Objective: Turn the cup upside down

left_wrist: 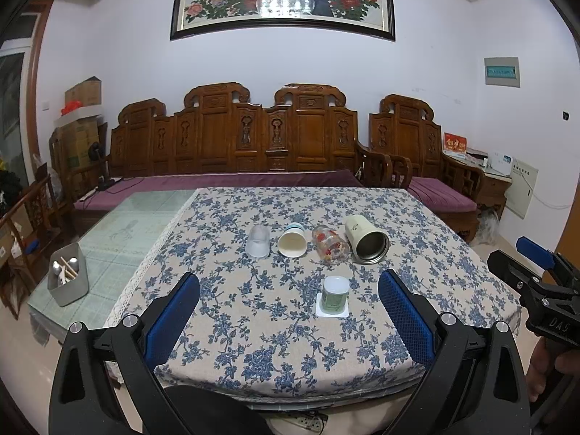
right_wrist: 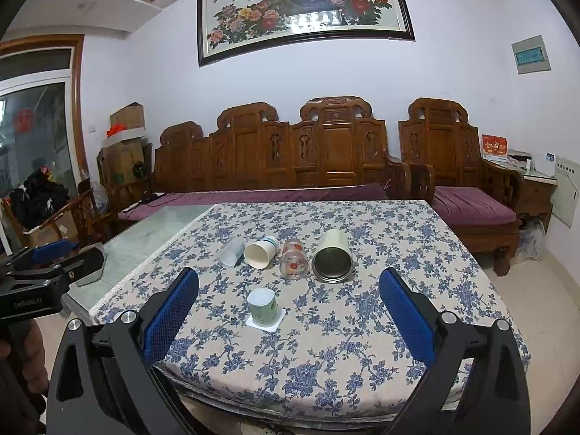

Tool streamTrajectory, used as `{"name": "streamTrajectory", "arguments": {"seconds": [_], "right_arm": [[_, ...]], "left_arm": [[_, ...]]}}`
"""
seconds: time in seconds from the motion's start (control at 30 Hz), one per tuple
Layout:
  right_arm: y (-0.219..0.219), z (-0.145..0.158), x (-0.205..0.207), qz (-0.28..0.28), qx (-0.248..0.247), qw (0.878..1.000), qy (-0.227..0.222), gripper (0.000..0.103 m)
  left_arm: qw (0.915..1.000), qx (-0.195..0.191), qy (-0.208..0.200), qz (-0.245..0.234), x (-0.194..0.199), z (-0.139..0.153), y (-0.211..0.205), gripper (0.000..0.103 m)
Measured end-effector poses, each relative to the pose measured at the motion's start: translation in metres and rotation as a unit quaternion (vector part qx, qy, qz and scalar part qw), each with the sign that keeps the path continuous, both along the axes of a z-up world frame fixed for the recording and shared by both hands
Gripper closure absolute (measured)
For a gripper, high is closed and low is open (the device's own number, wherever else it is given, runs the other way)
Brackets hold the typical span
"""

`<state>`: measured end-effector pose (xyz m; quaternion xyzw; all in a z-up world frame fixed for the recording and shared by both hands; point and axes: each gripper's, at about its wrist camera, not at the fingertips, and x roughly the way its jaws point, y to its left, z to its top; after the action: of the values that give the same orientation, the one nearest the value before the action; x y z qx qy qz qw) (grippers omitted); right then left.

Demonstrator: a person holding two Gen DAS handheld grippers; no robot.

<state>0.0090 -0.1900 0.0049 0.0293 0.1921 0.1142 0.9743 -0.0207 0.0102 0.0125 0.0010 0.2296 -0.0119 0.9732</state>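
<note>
Your left tongs: apart, holding nothing.
Your right tongs: apart, holding nothing.
Cup: upside down on coaster, near tabletop front edge.

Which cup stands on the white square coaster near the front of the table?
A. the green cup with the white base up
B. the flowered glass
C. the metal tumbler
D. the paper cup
A: the green cup stands alone on the coaster; the other four cups lie on their sides behind it.
</note>
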Motion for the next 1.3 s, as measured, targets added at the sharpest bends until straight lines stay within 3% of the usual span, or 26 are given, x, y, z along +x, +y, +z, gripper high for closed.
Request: {"name": "streamTrajectory", "arguments": {"seconds": [1.3], "right_arm": [[0.0003, -0.0007, 0.0005, 0.0, 0.0, 1.0, 0.0, 0.003]], "left_arm": [[1.0, -0.002, -0.008, 0.006, -0.0009, 0.0018, -0.0055, 0.008]]}}
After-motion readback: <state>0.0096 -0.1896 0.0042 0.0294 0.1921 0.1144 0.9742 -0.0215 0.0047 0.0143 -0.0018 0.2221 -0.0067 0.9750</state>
